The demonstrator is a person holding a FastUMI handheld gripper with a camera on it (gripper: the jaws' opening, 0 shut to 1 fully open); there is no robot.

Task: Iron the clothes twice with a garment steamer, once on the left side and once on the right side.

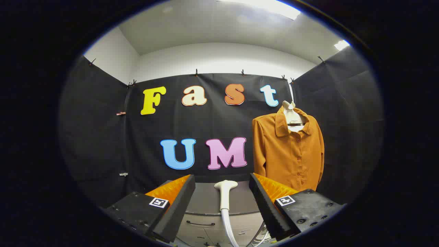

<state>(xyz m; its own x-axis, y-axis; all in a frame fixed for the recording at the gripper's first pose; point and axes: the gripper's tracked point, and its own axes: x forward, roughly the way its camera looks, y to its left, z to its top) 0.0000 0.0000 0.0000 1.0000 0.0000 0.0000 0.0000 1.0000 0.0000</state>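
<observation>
An orange-brown buttoned shirt [289,149] hangs on a white hanger [291,113] against the booth's back wall, beyond and to the right of my fingers. A white garment steamer head [225,192] stands upright on a grey surface, its hose [229,226] trailing down toward me. It lies in the gap between my two fingers and a little ahead of them, touching neither. My gripper [222,183] is open and holds nothing.
A grey cabinet [209,212] with a drawer handle [200,224] sits below the steamer head. Black cloth walls close the booth at the back and on both sides. Cables [262,235] lie low beside the right finger.
</observation>
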